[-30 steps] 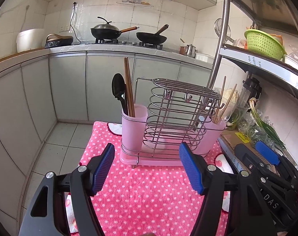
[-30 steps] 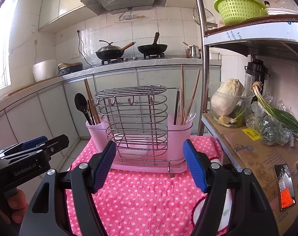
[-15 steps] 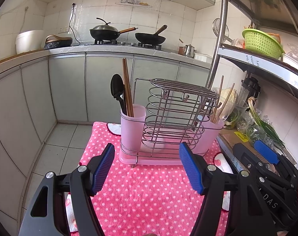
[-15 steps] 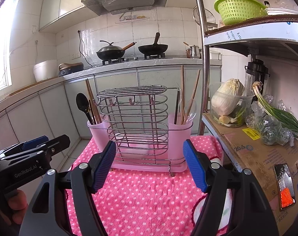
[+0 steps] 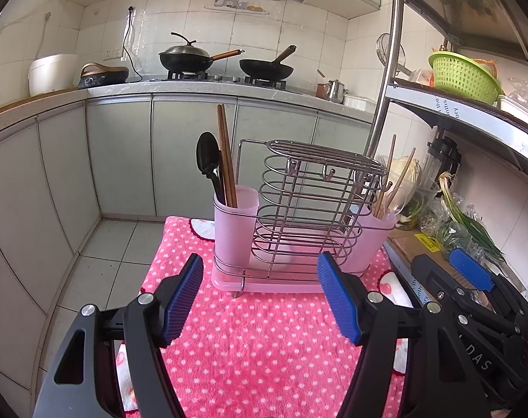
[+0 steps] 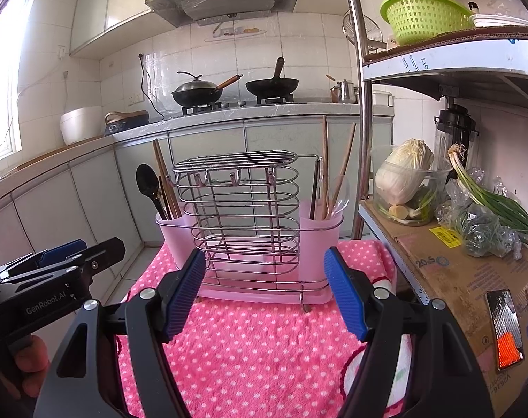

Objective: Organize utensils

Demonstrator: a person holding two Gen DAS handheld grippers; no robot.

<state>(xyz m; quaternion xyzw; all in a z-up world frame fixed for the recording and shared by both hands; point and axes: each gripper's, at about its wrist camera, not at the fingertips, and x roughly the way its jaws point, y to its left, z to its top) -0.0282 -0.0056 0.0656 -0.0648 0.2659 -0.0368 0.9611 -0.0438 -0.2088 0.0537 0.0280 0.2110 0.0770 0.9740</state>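
Note:
A wire utensil rack (image 5: 309, 205) (image 6: 244, 216) with a pink base and two pink cups stands on a pink polka-dot towel (image 5: 257, 341) (image 6: 264, 345). The left cup (image 5: 234, 216) (image 6: 175, 230) holds a black spoon (image 5: 208, 163) (image 6: 148, 183) and dark chopsticks (image 5: 226, 153) (image 6: 164, 177). The right cup (image 5: 372, 240) (image 6: 319, 233) holds lighter chopsticks (image 6: 335, 167) and a clear spoon (image 6: 338, 191). My left gripper (image 5: 260, 299) is open and empty, just short of the rack. My right gripper (image 6: 264, 292) is open and empty too, also near the rack's front.
A metal shelf post (image 6: 363, 104) rises right of the rack. A cardboard box (image 6: 466, 278) bears a tub of cabbage (image 6: 405, 177), green onions (image 6: 494, 202) and a phone (image 6: 504, 327). A green basket (image 6: 424, 17) sits on the shelf above. Behind is a counter with pans (image 5: 190, 57).

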